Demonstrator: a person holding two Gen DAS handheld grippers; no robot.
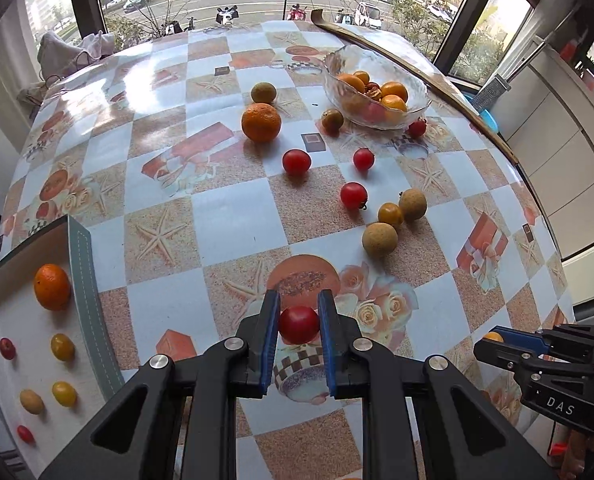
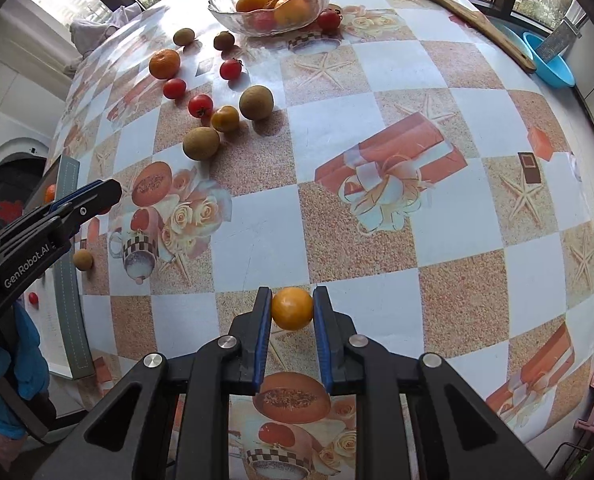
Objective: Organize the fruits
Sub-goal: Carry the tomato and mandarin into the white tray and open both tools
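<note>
My left gripper [image 1: 299, 322] is shut on a red cherry tomato [image 1: 299, 323], held above the patterned tablecloth. My right gripper [image 2: 293, 308] is shut on a small yellow-orange fruit [image 2: 292, 308]; that same gripper [image 1: 493, 338] shows at the right edge of the left wrist view. A white tray [image 1: 29, 320] at the left holds an orange [image 1: 52, 287] and several small fruits. Loose on the table lie a big orange [image 1: 261, 122], red tomatoes [image 1: 296, 161], and brown round fruits [image 1: 379, 239]. A glass bowl [image 1: 337, 92] at the back holds oranges.
A curved wooden strip [image 1: 417, 76] runs along the table's far right edge. A blue basin [image 2: 549, 62] sits beyond it. A hand in a blue glove [image 2: 5, 376] holds the left gripper [image 2: 97, 196]. Windows rise behind the table; a washing machine [image 2: 5, 176] stands at the left.
</note>
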